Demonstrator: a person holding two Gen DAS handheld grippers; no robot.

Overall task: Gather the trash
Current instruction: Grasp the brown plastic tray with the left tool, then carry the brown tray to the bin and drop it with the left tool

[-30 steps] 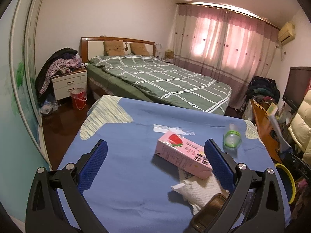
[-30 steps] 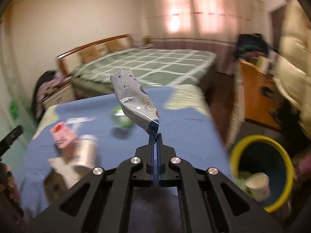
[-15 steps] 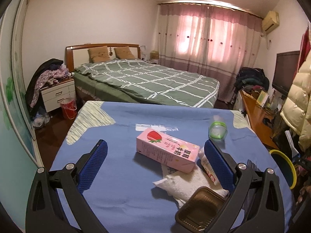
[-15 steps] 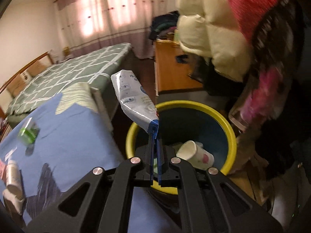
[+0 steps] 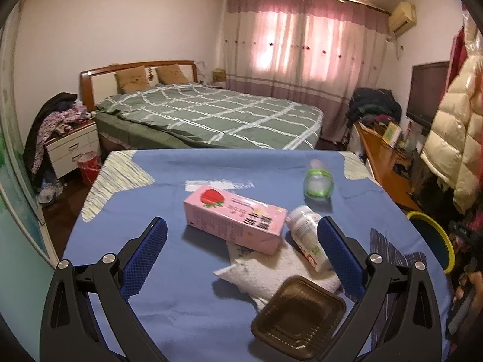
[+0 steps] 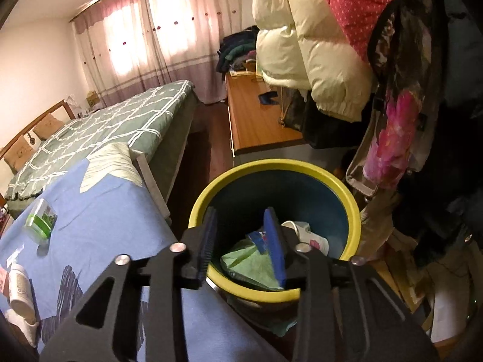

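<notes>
My left gripper (image 5: 241,221) hangs open over the blue-covered table (image 5: 169,295). A pink strawberry carton (image 5: 235,218) lies between and beyond its fingertips. Beside the carton are a white bottle (image 5: 306,241), a crumpled white tissue (image 5: 271,274) and a brown plastic tray (image 5: 299,316). A green-banded cup (image 5: 318,182) stands farther back. My right gripper (image 6: 241,214) is over the yellow-rimmed blue bin (image 6: 271,164). Its jaws are opening and nothing is between them. The white and blue pouch (image 6: 258,239) lies in the bin with a paper cup (image 6: 311,238) and green paper (image 6: 247,262).
The bin stands on the floor off the table's right edge. Puffy coats (image 6: 302,30) hang just above and behind it. A wooden desk (image 6: 253,120) and a green checked bed (image 5: 211,117) lie beyond the table. A hand (image 5: 471,283) shows at the right edge of the left wrist view.
My right gripper swung from the table to above the bin, its jaws parted, and the pouch dropped into the bin. My left gripper shifted a little, and more of the table's trash came into view.
</notes>
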